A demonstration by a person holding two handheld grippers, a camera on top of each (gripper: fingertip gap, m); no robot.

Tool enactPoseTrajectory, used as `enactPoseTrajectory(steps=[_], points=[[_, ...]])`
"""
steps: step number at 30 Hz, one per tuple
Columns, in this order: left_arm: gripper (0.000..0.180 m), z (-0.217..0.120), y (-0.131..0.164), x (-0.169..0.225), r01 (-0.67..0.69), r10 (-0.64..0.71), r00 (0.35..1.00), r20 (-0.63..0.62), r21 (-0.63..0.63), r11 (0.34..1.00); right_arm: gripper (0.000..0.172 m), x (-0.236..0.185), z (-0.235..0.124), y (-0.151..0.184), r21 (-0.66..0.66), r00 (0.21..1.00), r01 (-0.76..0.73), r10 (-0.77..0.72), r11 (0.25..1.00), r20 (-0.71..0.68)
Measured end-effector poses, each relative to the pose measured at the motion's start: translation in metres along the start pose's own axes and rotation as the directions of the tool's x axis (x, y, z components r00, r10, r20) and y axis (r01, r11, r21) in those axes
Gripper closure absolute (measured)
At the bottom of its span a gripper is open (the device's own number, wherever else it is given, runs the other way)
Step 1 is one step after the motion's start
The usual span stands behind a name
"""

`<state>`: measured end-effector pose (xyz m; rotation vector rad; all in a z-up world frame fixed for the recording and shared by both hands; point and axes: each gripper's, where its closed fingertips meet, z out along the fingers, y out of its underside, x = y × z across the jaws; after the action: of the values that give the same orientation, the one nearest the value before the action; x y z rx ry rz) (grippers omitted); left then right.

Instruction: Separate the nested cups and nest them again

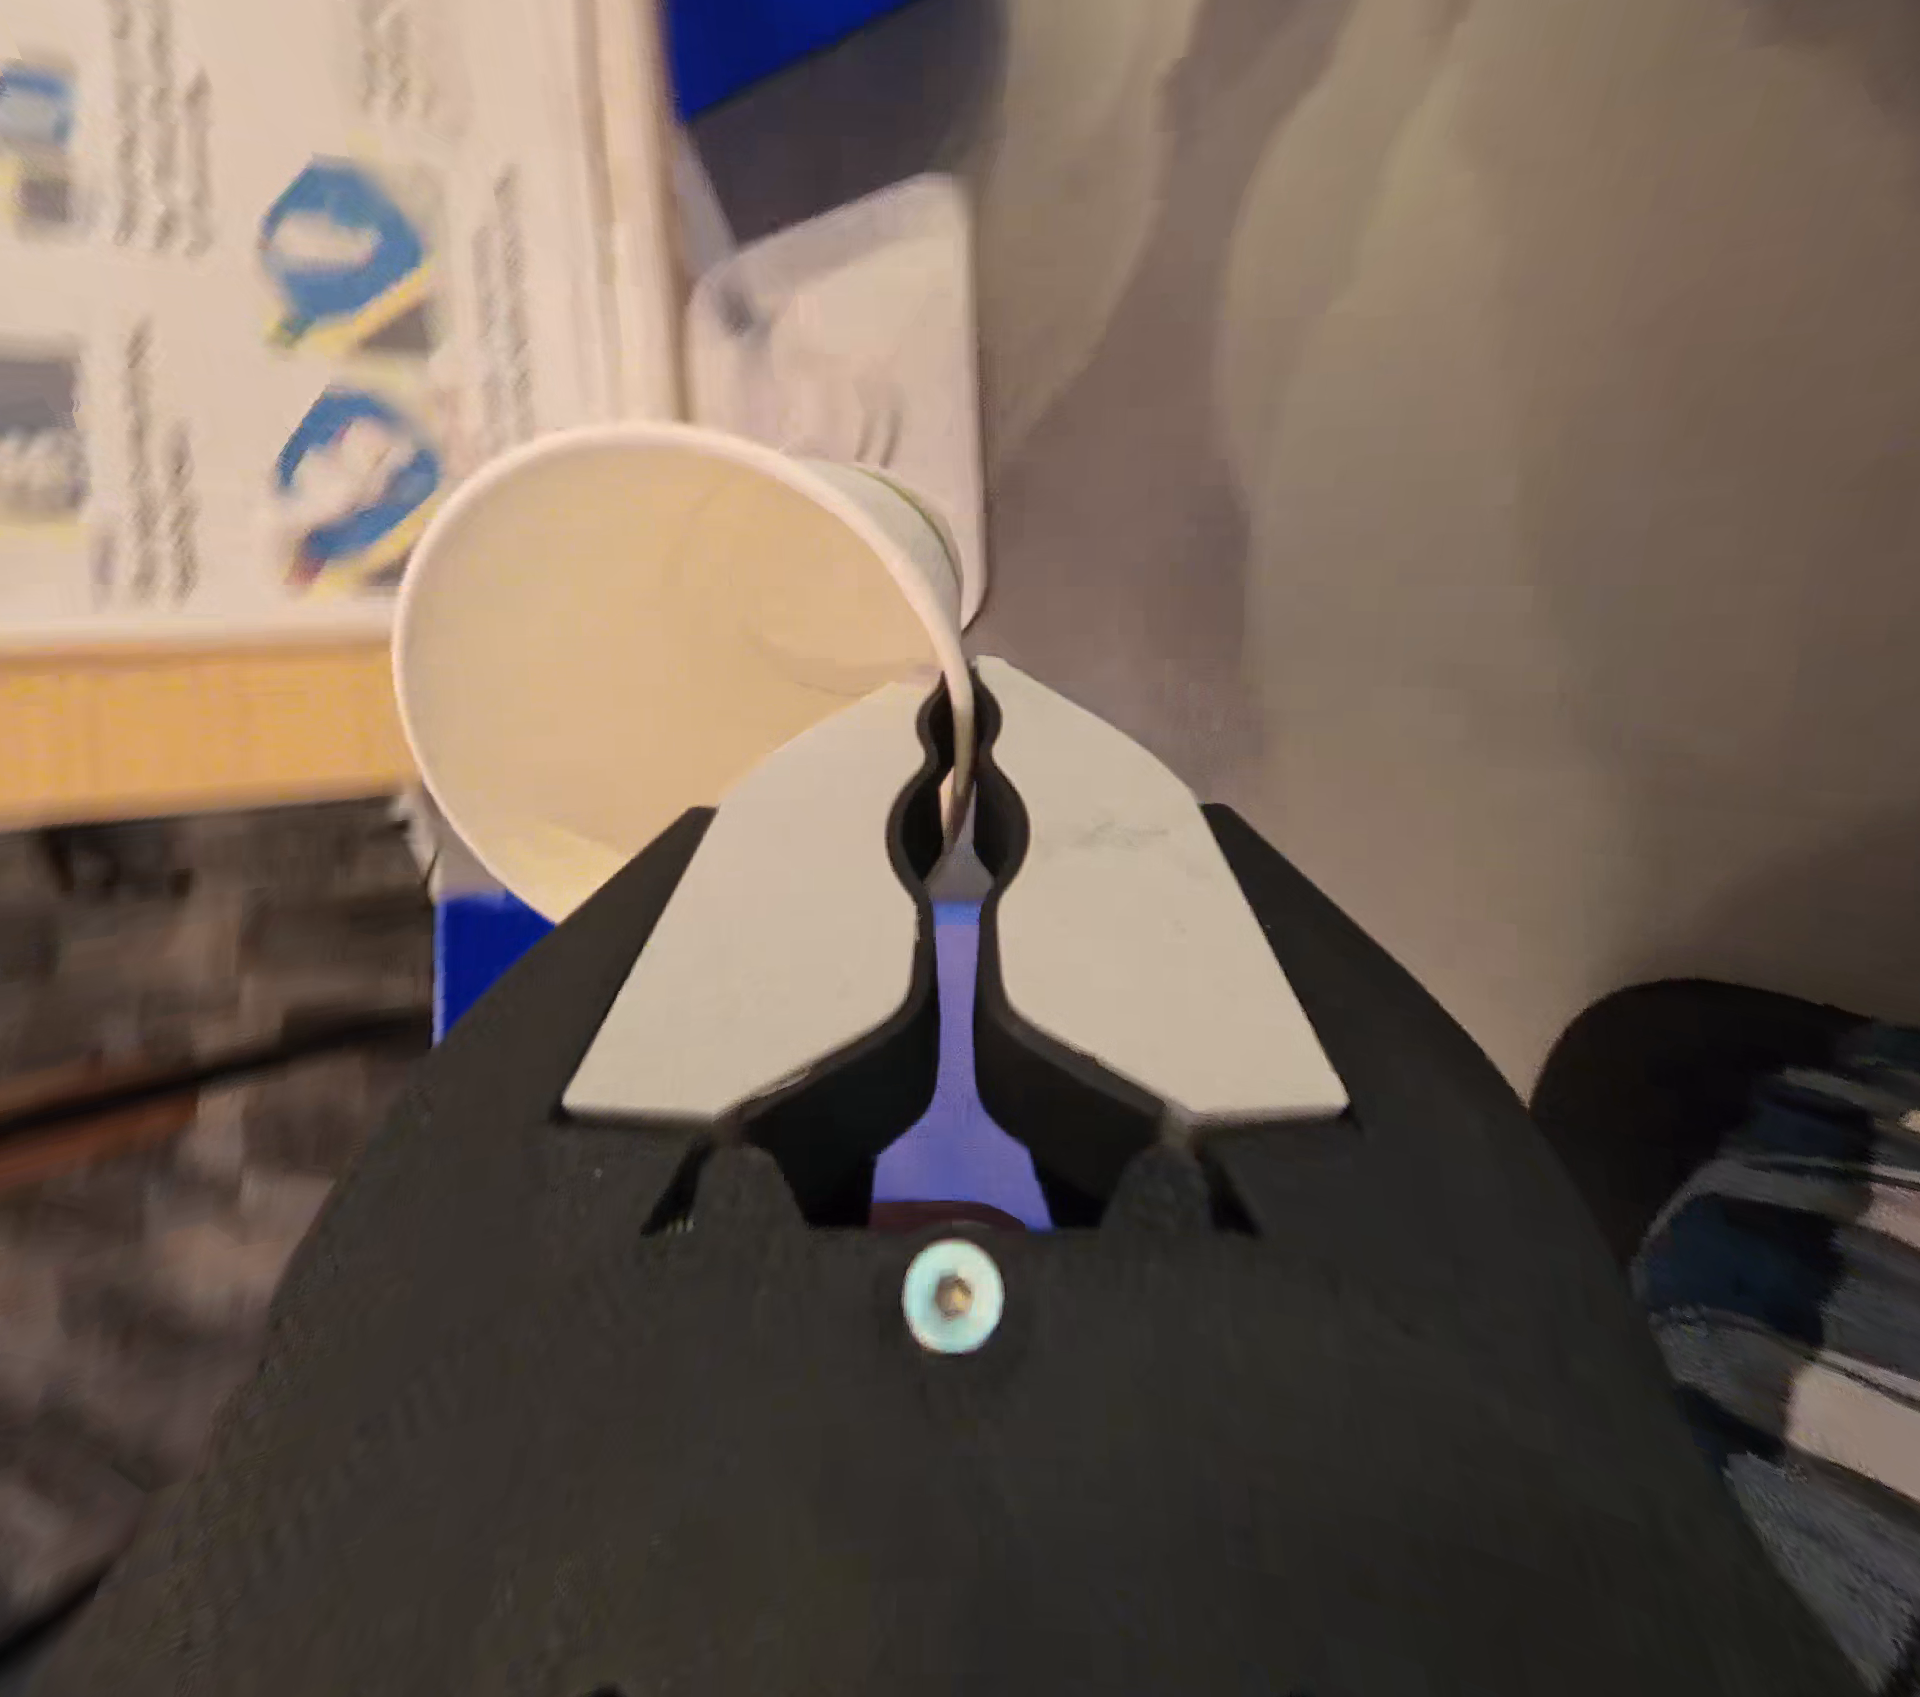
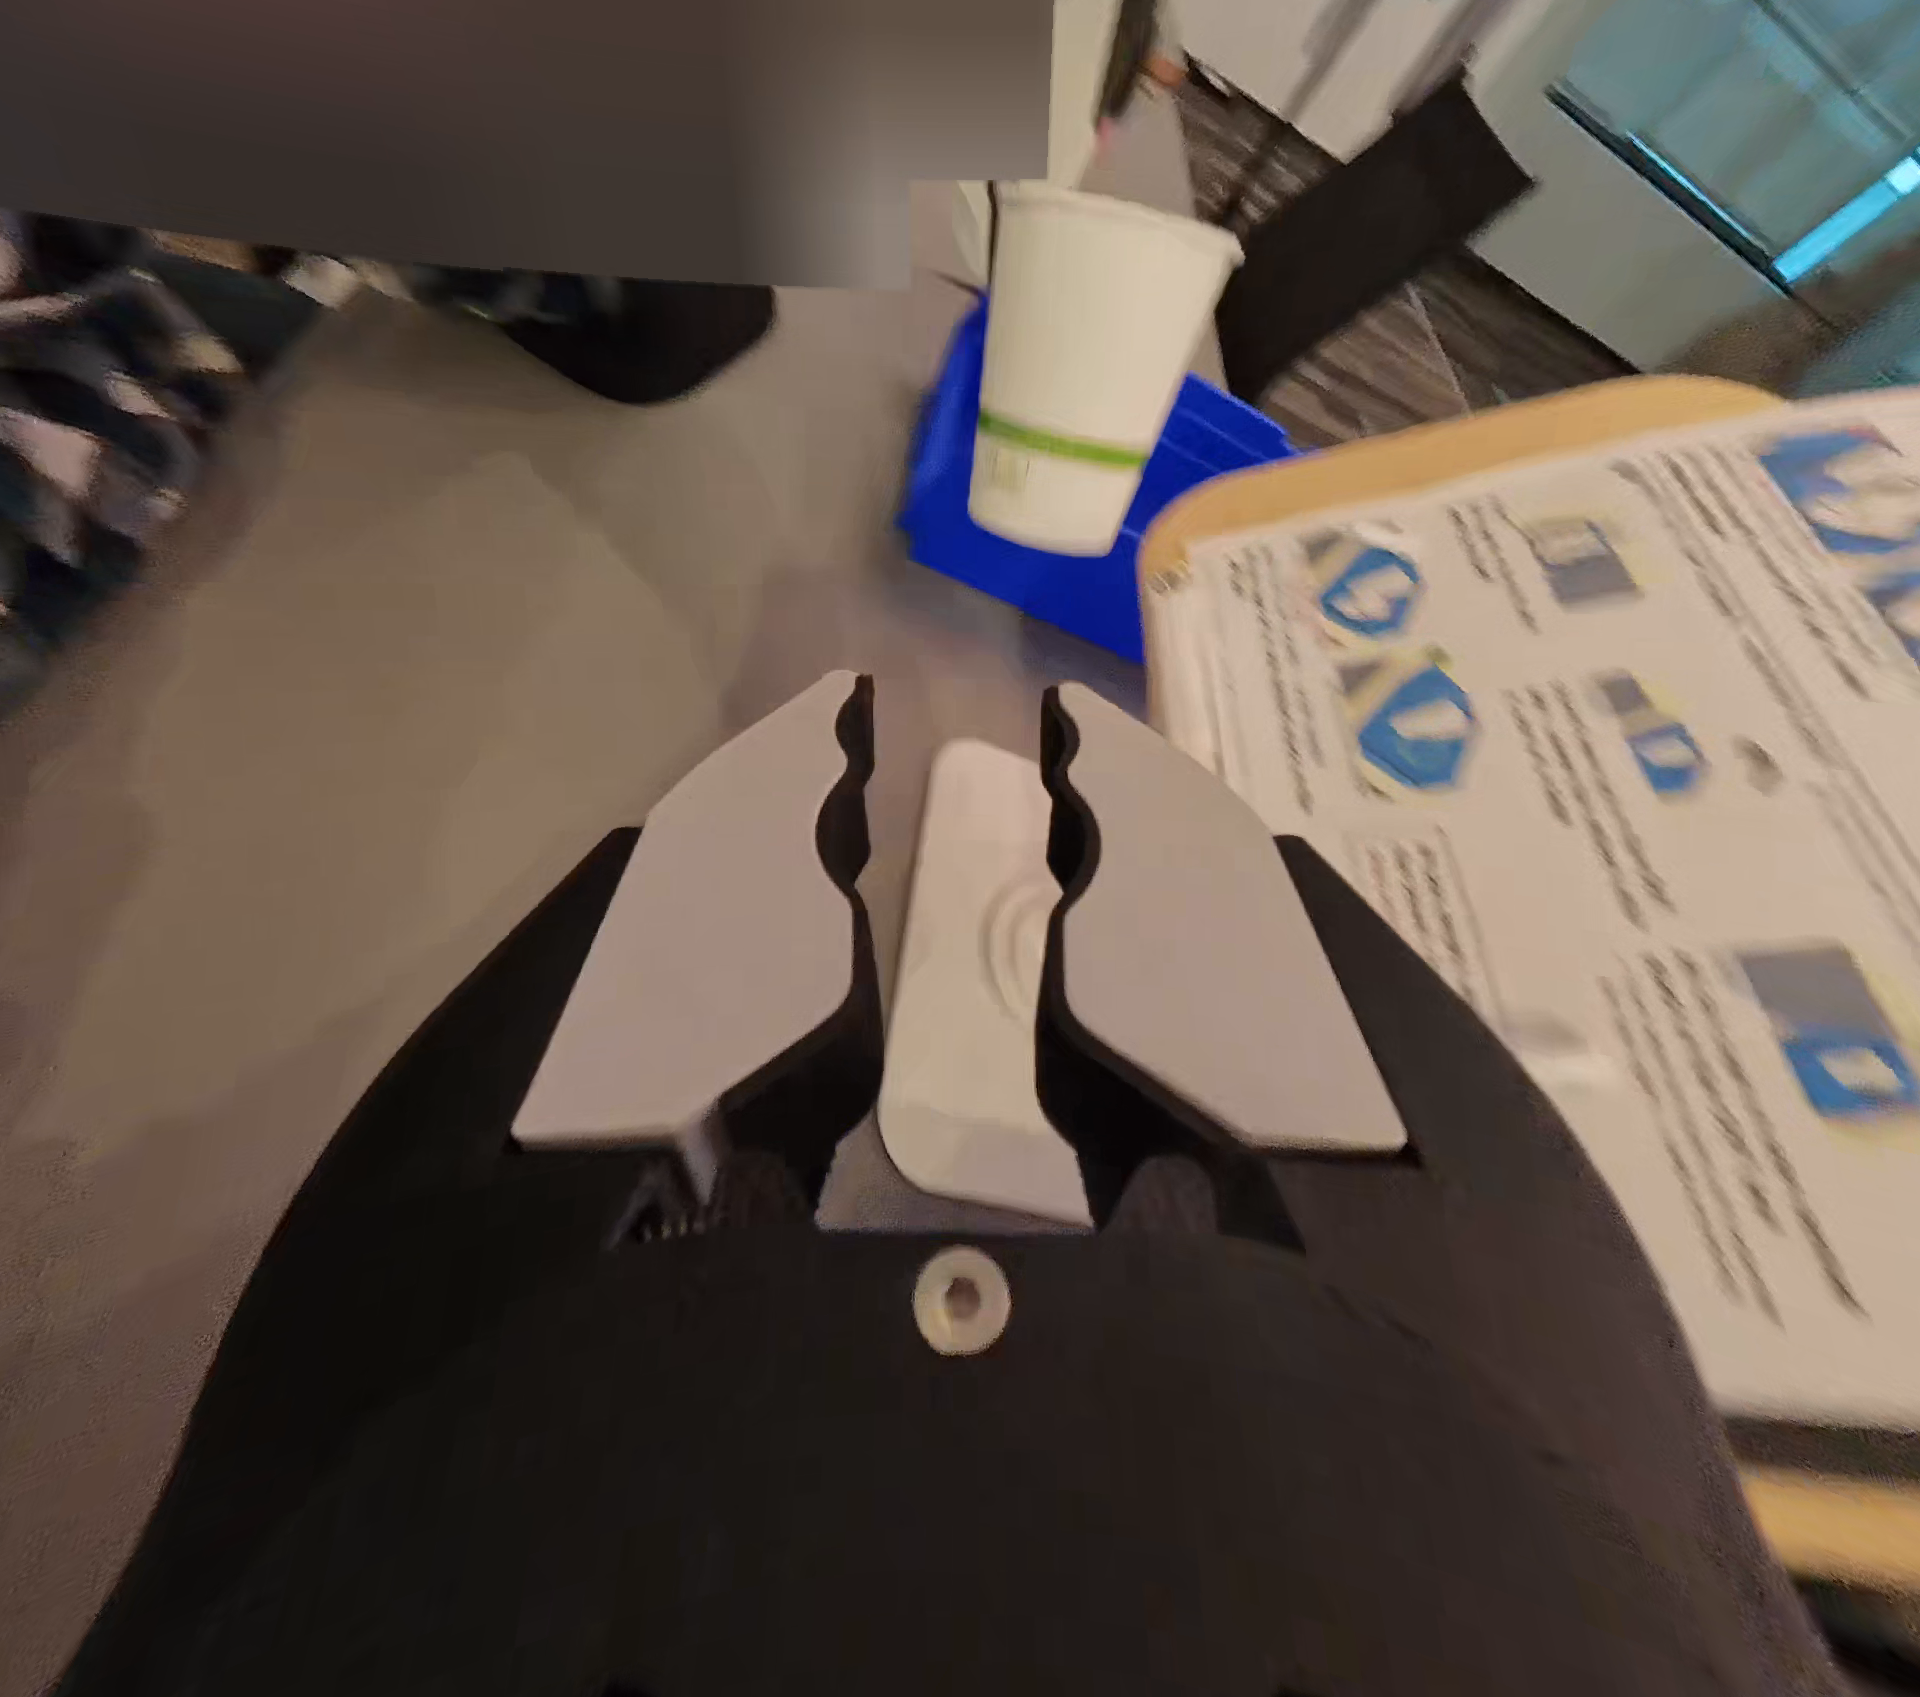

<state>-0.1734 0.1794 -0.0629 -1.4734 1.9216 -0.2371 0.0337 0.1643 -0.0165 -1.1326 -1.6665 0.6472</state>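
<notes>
Nearest in the left wrist view, the left gripper [image 1: 961, 754] is closed on the wall of a white paper cup [image 1: 644, 660]. Its two pale fingers [image 1: 810, 868] pinch the rim at about 12 o'clock from the gripper body, and the thin paper edge runs down between the dark pads. The cup lies tilted, with its mouth toward the camera and to the 10 o'clock side, and only one empty interior can be seen.

In the right wrist view, the right gripper [image 2: 956, 702] stands open, with a clear gap between its fingertips and nothing held. Below that gap a flat white plastic device [image 2: 966, 972] lies on the grey table [image 2: 416, 660]; the fingers do not touch it. At 2 to 3 o'clock a printed sheet on a wooden board [image 2: 1558, 816] lies near.

Farther, at 12 to 1 o'clock, the same paper cup [image 2: 1091, 369], with a green band, hangs upright in front of a blue bin [image 2: 1039, 577]. Whether a second cup sits inside it, I cannot tell; no other cup is visible on the table.

I judge that the step in hand is the separation or the approach to it. The next move calls for the open right gripper to travel to the cup and take a cup wall gently, since thin paper crushes easily.
</notes>
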Motion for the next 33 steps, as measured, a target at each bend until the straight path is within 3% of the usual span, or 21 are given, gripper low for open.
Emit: enactPoseTrajectory(steps=[1,7,10,16,21,26,28,33], points=[[0.180,0.006,-0.010,0.009,-0.034,0.034,0.998,-0.044,0.014,0.999,0.139,-0.008,0.007,-0.004,0.027,0.999,-0.002,0.001,1.000,0.042],[0.180,0.041,-0.050,0.052,-0.158,0.184,0.946,-0.268,0.118,0.980,0.134,-0.039,0.045,-0.013,0.114,0.980,-0.031,0.008,0.993,0.198],[0.180,0.057,-0.070,0.077,-0.201,0.271,0.884,-0.382,0.214,0.956,0.127,-0.049,0.058,-0.011,0.122,0.969,-0.047,0.015,0.991,0.246],[0.180,0.087,-0.088,0.113,-0.223,0.350,0.771,-0.533,0.288,0.931,0.117,-0.082,0.077,-0.001,0.078,0.918,-0.040,0.006,0.996,0.397],[0.180,0.090,-0.098,0.135,-0.177,0.395,0.669,-0.630,0.381,0.907,0.127,-0.124,0.081,0.014,0.015,0.803,-0.021,0.008,1.000,0.595],[0.178,0.094,-0.102,0.152,-0.143,0.418,0.585,-0.695,0.419,0.897,0.150,-0.159,0.072,0.015,0.023,0.663,-0.009,-0.012,1.000,0.748],[0.177,0.097,-0.101,0.154,-0.132,0.420,0.570,-0.706,0.425,0.895,0.161,-0.168,0.070,0.016,0.030,0.624,0.009,-0.029,0.999,0.781],[0.174,0.100,-0.101,0.154,-0.129,0.415,0.577,-0.703,0.423,0.897,0.166,-0.173,0.071,0.020,0.030,0.604,0.028,-0.041,0.999,0.796]])
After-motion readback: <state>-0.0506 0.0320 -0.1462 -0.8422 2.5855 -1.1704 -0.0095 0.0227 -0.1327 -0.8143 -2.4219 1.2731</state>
